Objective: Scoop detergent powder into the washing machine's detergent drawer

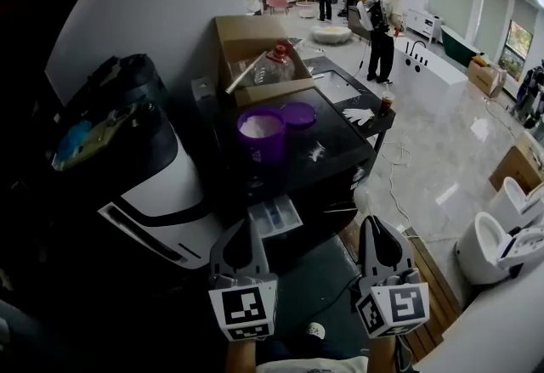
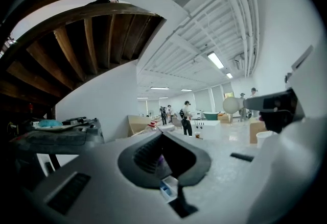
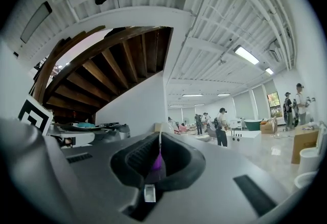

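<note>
1. Head view: Both tools are seen lowest in frame. The left gripper (image 1: 248, 231) and right gripper (image 1: 374, 231) each have their jaws pressed together, with nothing carried. The drawer (image 1: 274, 217) is seen open, just ahead of the left tip, its long axis running toward the person. The purple tub (image 1: 262, 133) of white powder stands on the washing machine (image 1: 348, 146), straight beyond the drawer, with its lid (image 1: 298, 114) laid beside it. No scoop can be made out.
2. Left gripper view: The left gripper (image 2: 162, 159) is closed and empty. The drawer (image 2: 168, 187) and tub (image 2: 160, 158) are glimpsed dead ahead along its line.
3. Right gripper view: The right gripper (image 3: 160, 151) is closed on nothing. The tub (image 3: 155, 160) and drawer (image 3: 149, 192) are sighted ahead but farther off. The left is judged nearer to both.
</note>
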